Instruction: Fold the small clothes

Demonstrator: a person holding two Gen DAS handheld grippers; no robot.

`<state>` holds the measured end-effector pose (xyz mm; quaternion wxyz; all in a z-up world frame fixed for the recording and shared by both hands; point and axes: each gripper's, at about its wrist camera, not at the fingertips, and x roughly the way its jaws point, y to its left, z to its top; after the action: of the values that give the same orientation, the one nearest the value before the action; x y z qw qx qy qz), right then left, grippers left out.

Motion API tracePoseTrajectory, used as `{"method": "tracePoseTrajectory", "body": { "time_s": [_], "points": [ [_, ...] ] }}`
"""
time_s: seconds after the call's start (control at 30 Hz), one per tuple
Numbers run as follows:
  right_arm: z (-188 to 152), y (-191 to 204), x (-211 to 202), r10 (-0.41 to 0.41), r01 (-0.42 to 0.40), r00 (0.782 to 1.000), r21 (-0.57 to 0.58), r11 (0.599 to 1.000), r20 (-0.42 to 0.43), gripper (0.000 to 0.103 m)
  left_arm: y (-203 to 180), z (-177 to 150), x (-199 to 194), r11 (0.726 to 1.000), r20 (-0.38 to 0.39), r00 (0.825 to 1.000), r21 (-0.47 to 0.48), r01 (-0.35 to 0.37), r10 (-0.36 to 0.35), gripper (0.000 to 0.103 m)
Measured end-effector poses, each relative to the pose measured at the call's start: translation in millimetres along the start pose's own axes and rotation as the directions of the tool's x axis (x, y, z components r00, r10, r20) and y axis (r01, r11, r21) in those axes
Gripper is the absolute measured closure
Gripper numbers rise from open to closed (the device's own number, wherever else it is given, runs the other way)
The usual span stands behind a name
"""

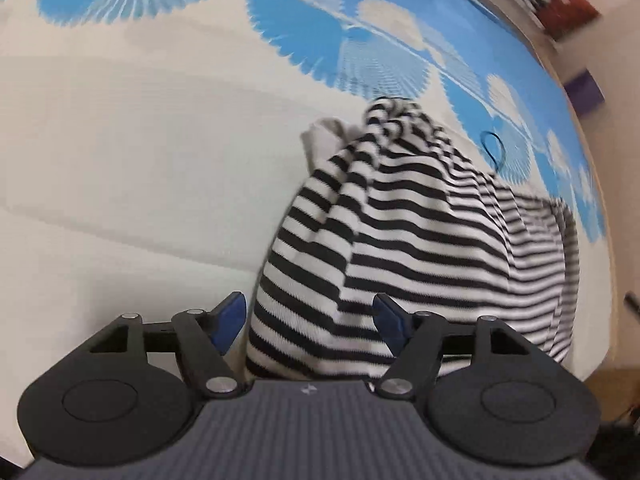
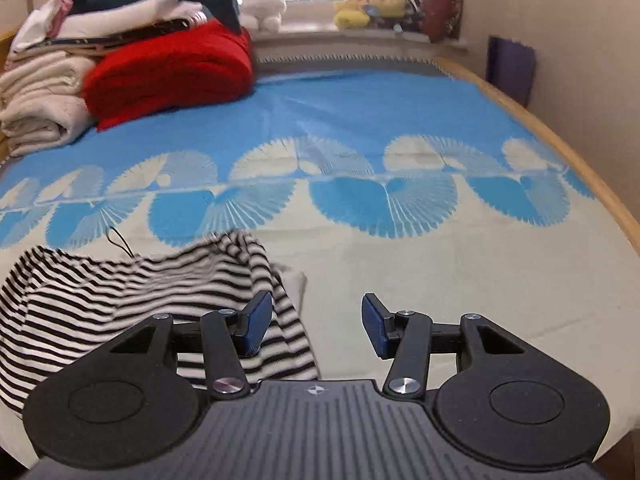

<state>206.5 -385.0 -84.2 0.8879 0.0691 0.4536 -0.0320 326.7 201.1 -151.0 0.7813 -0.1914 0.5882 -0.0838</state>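
The striped garment (image 1: 400, 240) lies bunched on the blue-and-white bedspread (image 1: 120, 160), its heap running from 6 toward 1 o'clock. A thin black cord (image 1: 494, 148) sits at its 1 o'clock; red bedding (image 2: 168, 72) lies well apart. The left gripper (image 1: 308, 320) is spread, cloth between its pads unpinched. The right gripper (image 2: 316, 326) is spread, holding nothing, the garment at its 9 o'clock

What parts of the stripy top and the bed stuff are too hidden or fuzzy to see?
- Black-and-white striped knit top: left wrist view, near hem hidden behind the left claw; far side blurred.
- Same top, right wrist view: the picture's left edge cuts it off; which garment part is which is unclear.
- Yellow plush toys on the windowsill: too small and glare-washed.
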Motion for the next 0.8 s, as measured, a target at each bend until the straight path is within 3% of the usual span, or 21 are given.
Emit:
{"method": "tracePoseTrajectory", "body": {
  "time_s": [0.13,0.33,0.4,0.47,0.53,0.67,0.8],
  "points": [
    [-3,2,9,-0.019,0.019,1.0,-0.017,1.0,-0.013,0.051,11,-2,21,0.994,-0.028,0.997,-0.09,0.063,-0.065,0.029],
    [-2,-8,15,-0.03,0.03,0.999,0.0,1.0,-0.01,0.051,-6,4,43,0.99,-0.013,0.991,-0.058,0.13,-0.131,0.033],
    [-1,-10,17,-0.033,0.033,0.999,0.01,0.999,-0.009,0.051,-15,6,49,0.992,-0.004,0.992,-0.039,0.122,-0.122,0.041],
    [0,-11,18,-0.037,0.037,0.999,0.023,0.999,-0.01,0.051,-22,7,54,0.993,-0.009,0.993,-0.019,0.116,-0.116,0.068],
    [1,-10,19,-0.039,0.039,0.999,0.031,0.999,-0.014,0.051,-25,7,57,0.992,-0.015,0.992,-0.014,0.124,-0.124,0.081],
    [2,-4,21,-0.045,0.045,0.999,0.023,0.999,-0.013,0.051,-34,7,47,0.991,0.007,0.992,0.045,0.125,-0.126,0.087],
    [3,2,22,-0.044,0.045,0.999,0.037,0.998,-0.012,0.051,-32,7,22,0.99,0.064,0.988,0.035,0.138,-0.14,0.09]
  ]
}}
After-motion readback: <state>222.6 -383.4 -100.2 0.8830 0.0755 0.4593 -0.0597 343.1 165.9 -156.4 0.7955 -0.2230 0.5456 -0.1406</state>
